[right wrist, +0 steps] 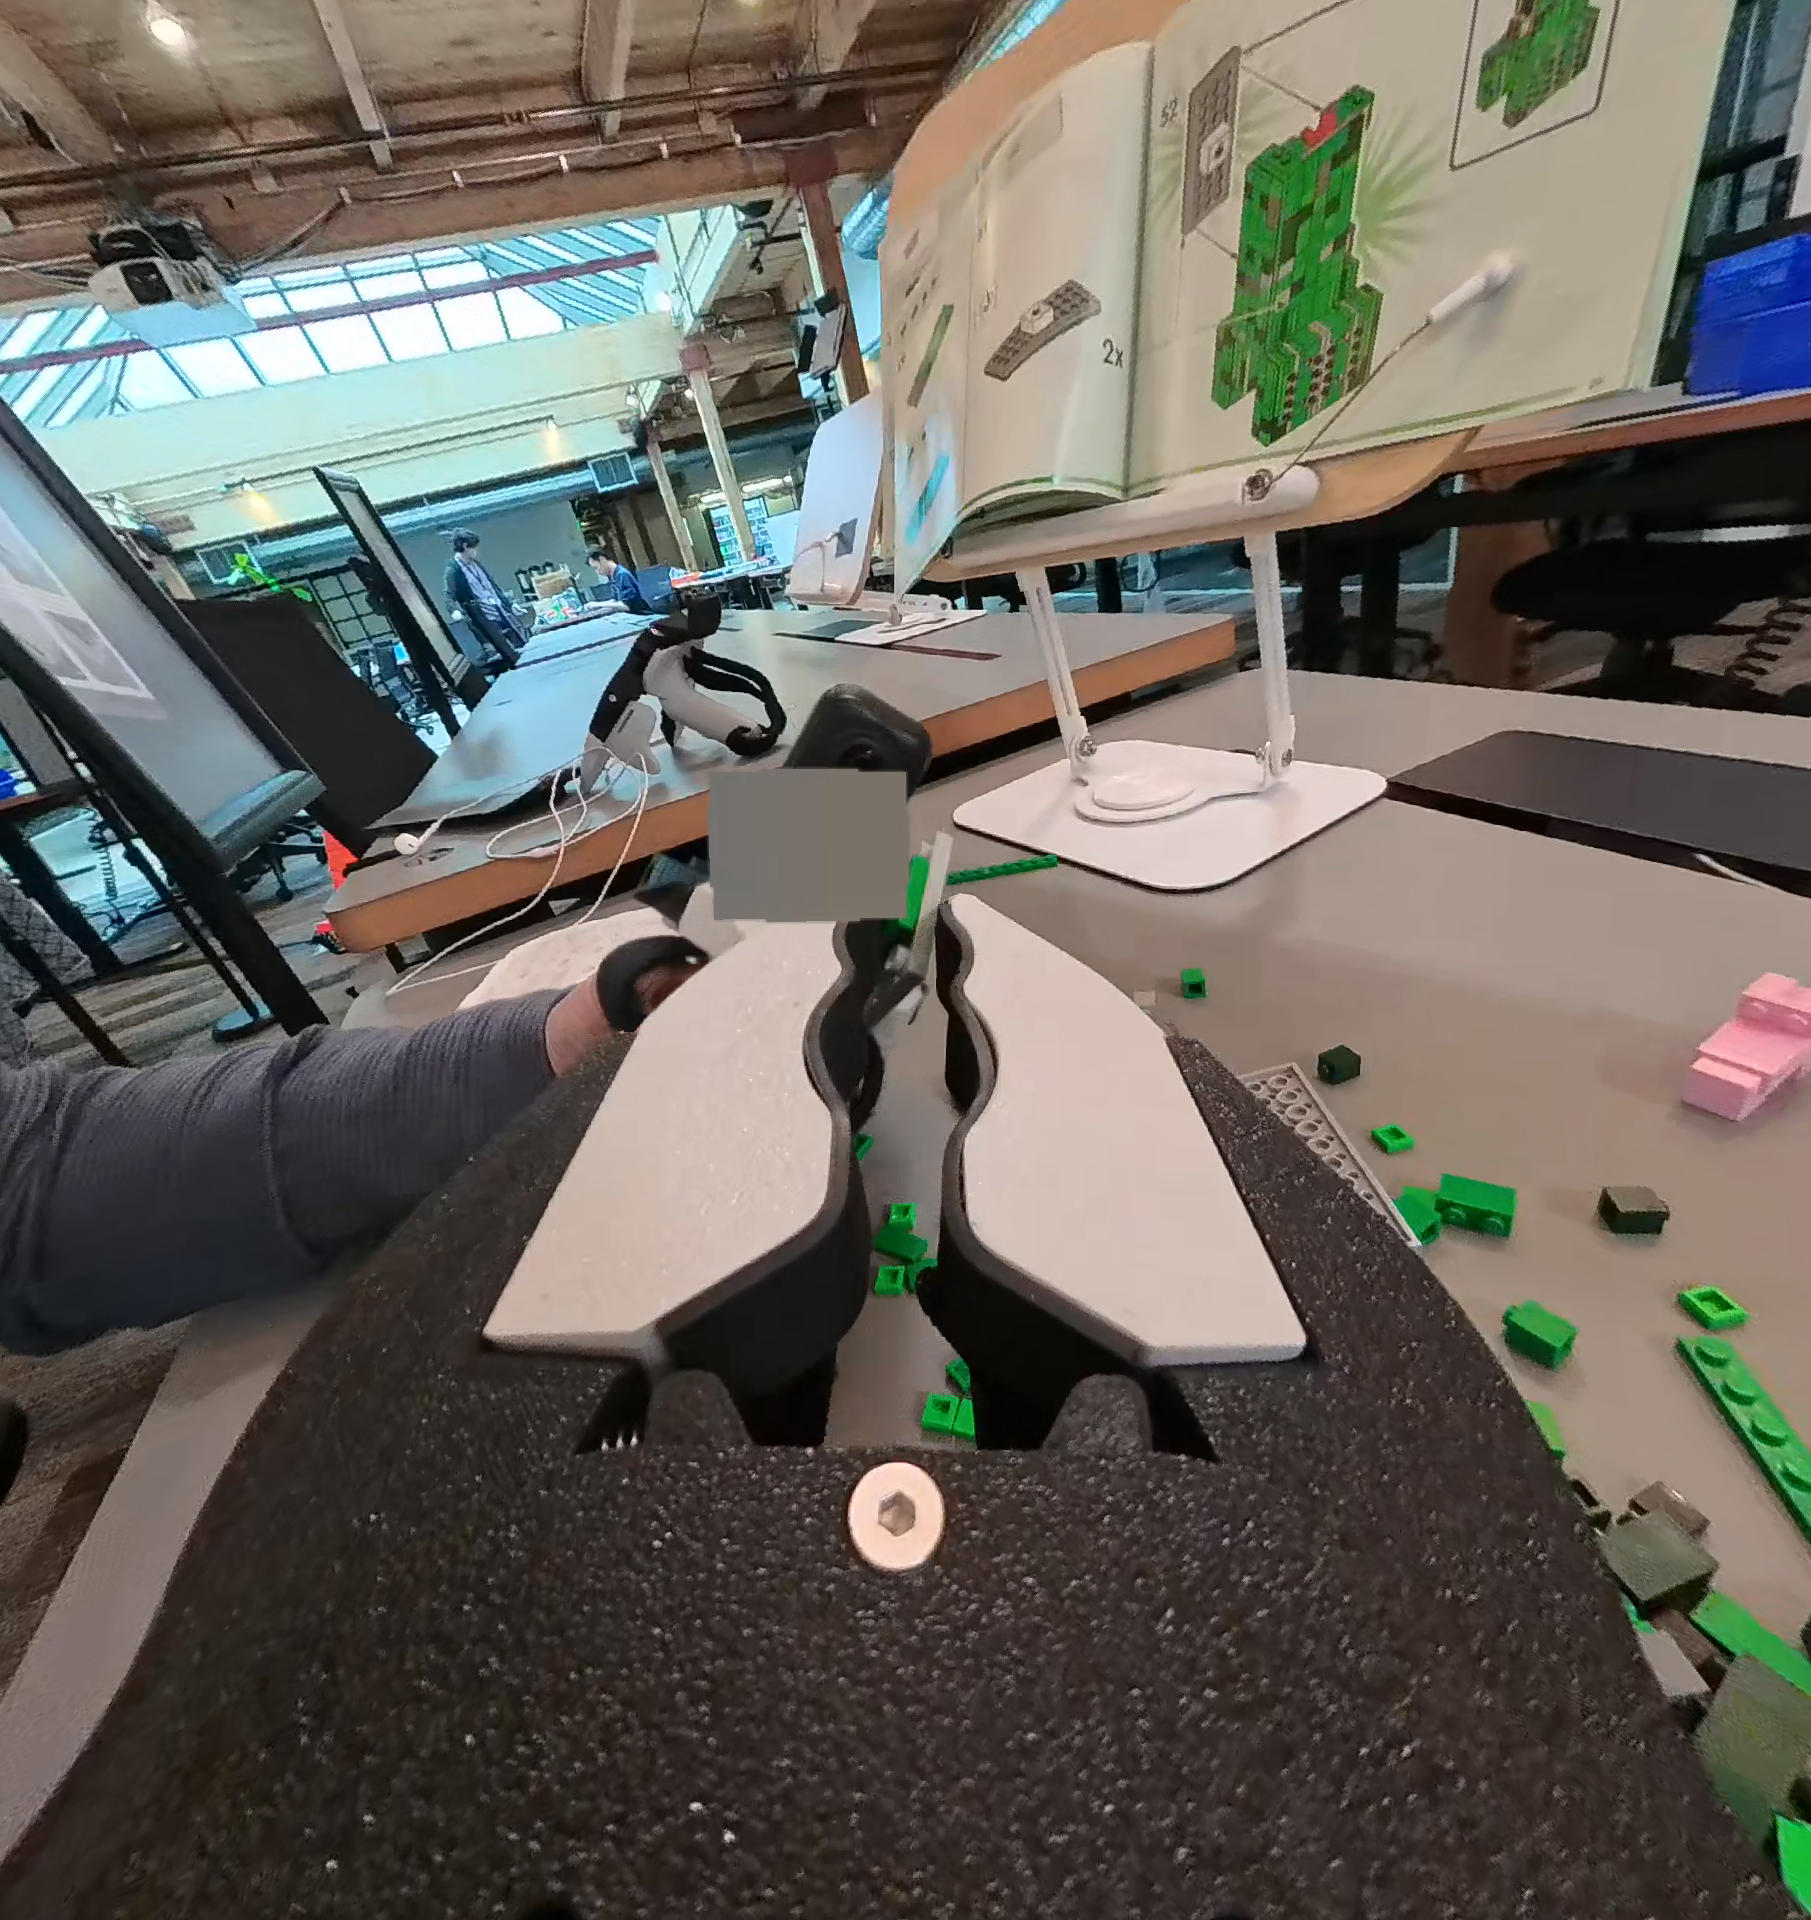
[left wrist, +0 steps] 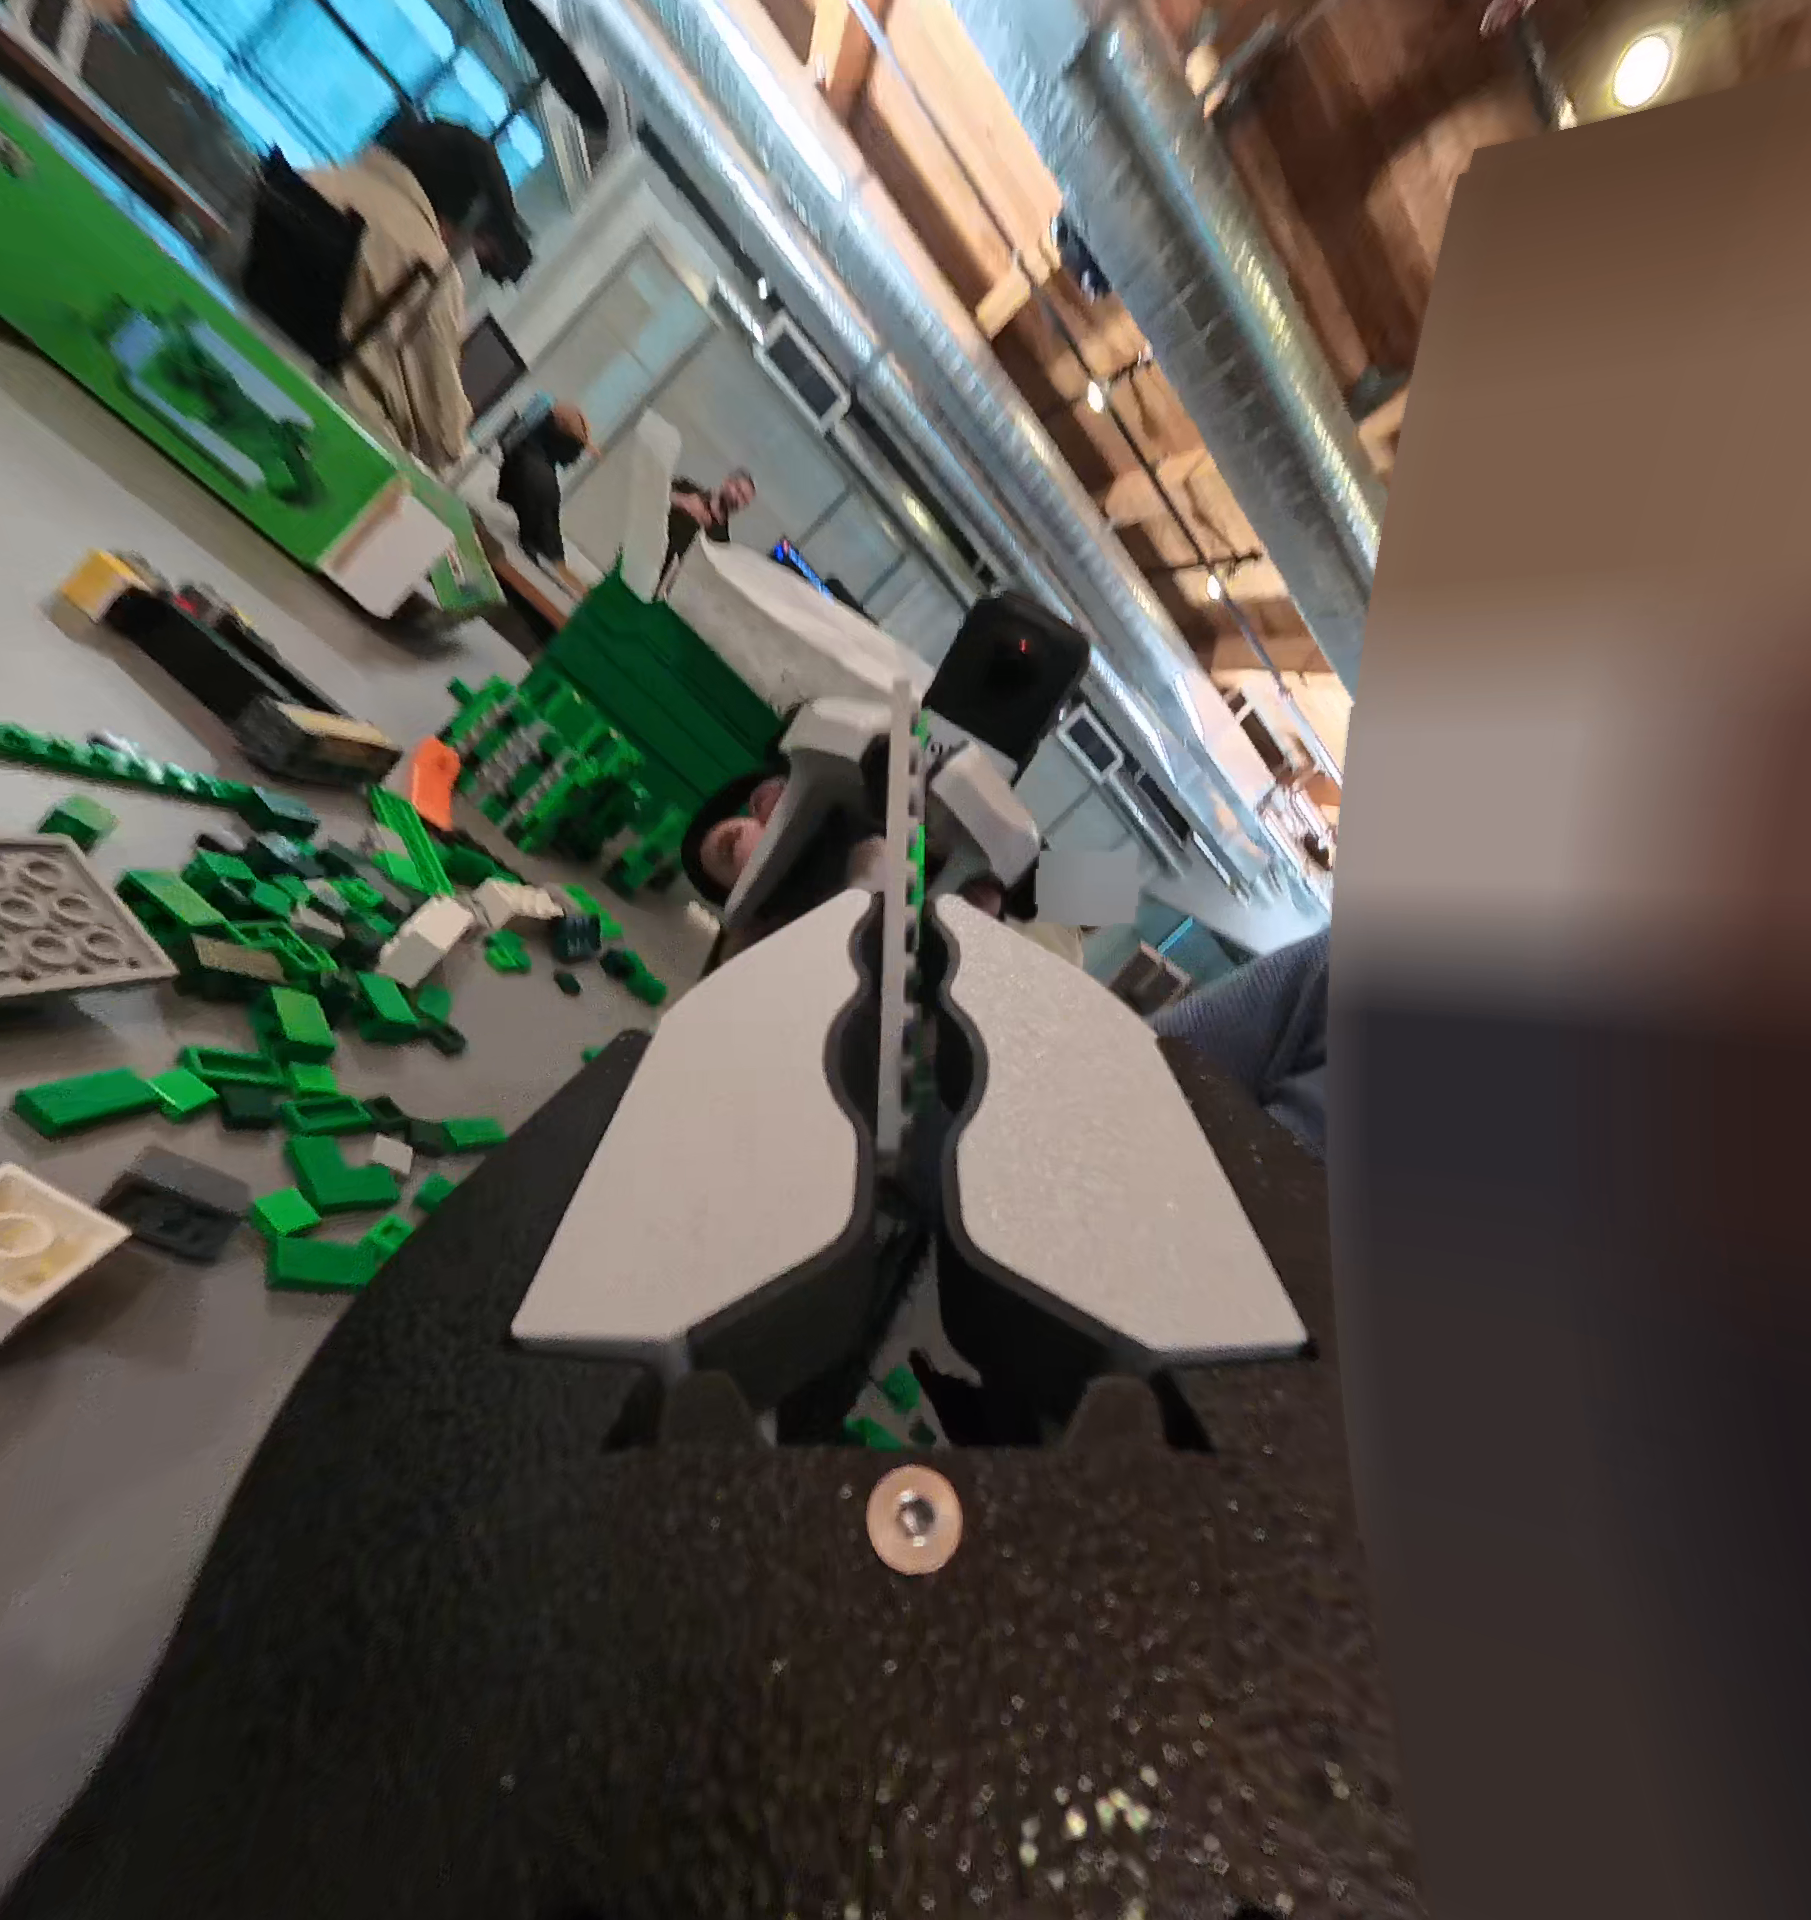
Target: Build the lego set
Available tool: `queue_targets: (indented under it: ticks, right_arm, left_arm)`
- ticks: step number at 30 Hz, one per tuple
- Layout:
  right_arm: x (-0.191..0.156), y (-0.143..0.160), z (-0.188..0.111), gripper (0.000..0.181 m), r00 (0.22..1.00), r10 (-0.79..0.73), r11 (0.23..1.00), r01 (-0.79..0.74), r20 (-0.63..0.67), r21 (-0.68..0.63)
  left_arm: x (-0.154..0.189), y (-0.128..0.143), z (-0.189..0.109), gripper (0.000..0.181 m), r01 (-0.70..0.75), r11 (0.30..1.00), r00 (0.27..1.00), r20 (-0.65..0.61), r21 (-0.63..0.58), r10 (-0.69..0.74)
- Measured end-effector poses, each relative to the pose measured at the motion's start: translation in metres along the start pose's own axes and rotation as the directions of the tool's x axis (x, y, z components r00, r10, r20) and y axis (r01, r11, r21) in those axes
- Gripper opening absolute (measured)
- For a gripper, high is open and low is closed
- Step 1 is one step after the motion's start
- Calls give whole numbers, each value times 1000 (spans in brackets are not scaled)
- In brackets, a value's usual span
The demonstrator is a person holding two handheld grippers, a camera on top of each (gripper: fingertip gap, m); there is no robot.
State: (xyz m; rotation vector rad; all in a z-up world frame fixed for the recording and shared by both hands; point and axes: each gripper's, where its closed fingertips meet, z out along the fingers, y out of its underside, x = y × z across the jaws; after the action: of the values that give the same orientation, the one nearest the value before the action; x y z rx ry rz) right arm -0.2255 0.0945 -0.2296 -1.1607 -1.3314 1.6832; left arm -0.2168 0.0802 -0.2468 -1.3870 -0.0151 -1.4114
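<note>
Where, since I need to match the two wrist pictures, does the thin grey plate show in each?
Left wrist view: the grey plate stands edge-on at the centre, clamped in the left gripper.
Right wrist view: the plate is just above centre, at the tips of the right gripper, partly hidden.
Shared landmark: the grey table strewn with green bricks.
</note>
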Motion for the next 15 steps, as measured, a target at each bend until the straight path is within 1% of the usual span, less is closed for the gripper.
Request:
queue_targets:
  ticks: [2,4,7,9,10,13,15]
  right_arm:
    - [-1,2,0,9,1000,-5,1000,6,13,-14]
    - [-2,4,1,8,999,-6,999,8,38,-38]
    - [-7,8,-1,7,994,12,995,-1,110,-98]
    - [-9,16,-2,7,989,20,986,4,147,-165]
    - [-9,20,-3,7,987,22,981,10,161,-193]
    - [-15,29,-4,6,978,40,968,13,206,-252]
    - [-18,30,-5,6,973,48,967,12,227,-256]
  left_arm:
    - [0,7,2,5,-13,998,1000,11,-55,14]
    - [-1,10,1,6,-29,996,999,23,-83,31]
    - [-7,8,-1,10,-61,995,995,70,-78,67]
    - [-3,5,-1,19,-43,997,998,44,-57,46]
    - [-2,5,-1,19,-25,998,999,29,-49,26]
    - [-1,9,2,19,25,997,1000,2,-68,-25]
    - [0,14,4,15,24,995,1000,-3,-97,-24]
